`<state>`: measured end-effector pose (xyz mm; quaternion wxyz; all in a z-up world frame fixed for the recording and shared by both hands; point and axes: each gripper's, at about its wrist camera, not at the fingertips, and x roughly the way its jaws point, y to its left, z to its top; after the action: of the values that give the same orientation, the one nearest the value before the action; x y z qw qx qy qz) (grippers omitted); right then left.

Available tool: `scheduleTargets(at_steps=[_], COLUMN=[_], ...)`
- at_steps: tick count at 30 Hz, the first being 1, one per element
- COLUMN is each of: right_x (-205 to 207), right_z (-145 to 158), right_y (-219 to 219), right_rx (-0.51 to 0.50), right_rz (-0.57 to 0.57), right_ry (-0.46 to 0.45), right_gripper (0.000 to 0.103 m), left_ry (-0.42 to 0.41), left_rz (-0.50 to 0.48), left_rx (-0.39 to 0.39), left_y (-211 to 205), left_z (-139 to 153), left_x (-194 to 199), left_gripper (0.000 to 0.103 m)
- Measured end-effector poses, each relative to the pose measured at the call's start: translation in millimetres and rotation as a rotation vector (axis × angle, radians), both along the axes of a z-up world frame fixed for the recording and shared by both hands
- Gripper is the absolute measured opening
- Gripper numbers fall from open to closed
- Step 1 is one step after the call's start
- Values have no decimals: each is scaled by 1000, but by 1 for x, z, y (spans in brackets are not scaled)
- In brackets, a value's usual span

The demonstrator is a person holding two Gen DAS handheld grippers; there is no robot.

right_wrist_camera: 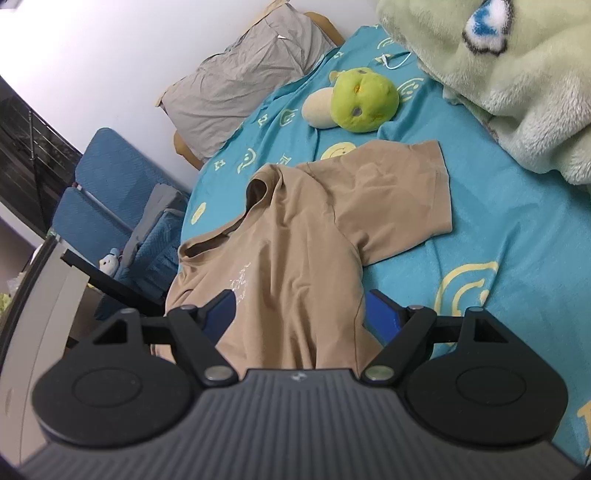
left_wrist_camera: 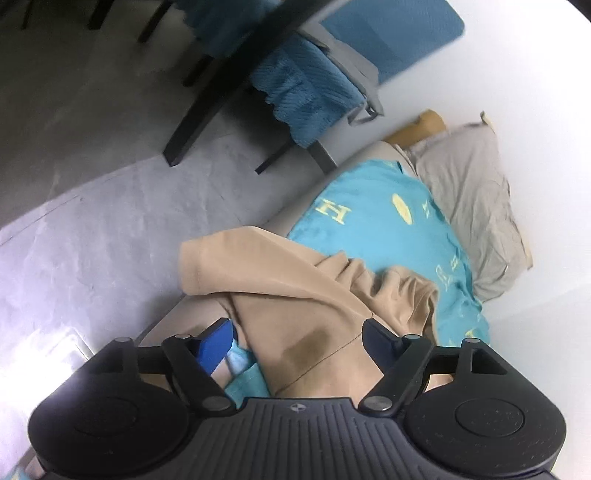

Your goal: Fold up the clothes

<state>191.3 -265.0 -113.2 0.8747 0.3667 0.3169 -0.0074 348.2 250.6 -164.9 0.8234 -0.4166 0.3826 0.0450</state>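
A tan T-shirt [right_wrist_camera: 306, 229] lies on the turquoise bed sheet [right_wrist_camera: 498, 229], collar to the left, one short sleeve spread to the right, a small white print on its chest. In the left wrist view the same tan T-shirt [left_wrist_camera: 295, 295] is bunched at the bed's edge, one fold hanging over it. My left gripper [left_wrist_camera: 297, 338] hovers over this cloth with its jaws wide; the fabric runs between the blue fingers [left_wrist_camera: 218, 339] without being pinched. My right gripper [right_wrist_camera: 301, 312] is open too, straddling the shirt's lower body.
A grey pillow [right_wrist_camera: 243, 81], a green plush toy [right_wrist_camera: 364, 99] and a fluffy pale green blanket [right_wrist_camera: 498, 85] lie on the bed. Beside the bed stand a blue chair [left_wrist_camera: 388, 33] draped with a blue towel [left_wrist_camera: 303, 92] and dark table legs [left_wrist_camera: 199, 110] on grey floor.
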Motion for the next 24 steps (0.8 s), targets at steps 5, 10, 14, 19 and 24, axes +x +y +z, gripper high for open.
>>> scheduleTargets(at_steps=[5,10,14,19,24], right_x=[2,8,14,19,19], right_z=[-5,-11,-16,-23,-21], right_y=[0,1,1,0,1], right_rx=[-2,3,-5,-1,-28], right_rz=[-2,1,-2,-17,-24], right_ry=[25,42,57,84,72], right_gripper=[80,80,80,80,80], left_ry=[78,36,-23,-166,-260], left_rz=[83,179,229,176,50], left_rx=[-7,-104,-170,9,264], left_y=[-3,14,24,17,4], left_z=[-31,-55,-65,-33,36], left_x=[19,35,47,59,88], left_gripper=[84,88,69,7,3])
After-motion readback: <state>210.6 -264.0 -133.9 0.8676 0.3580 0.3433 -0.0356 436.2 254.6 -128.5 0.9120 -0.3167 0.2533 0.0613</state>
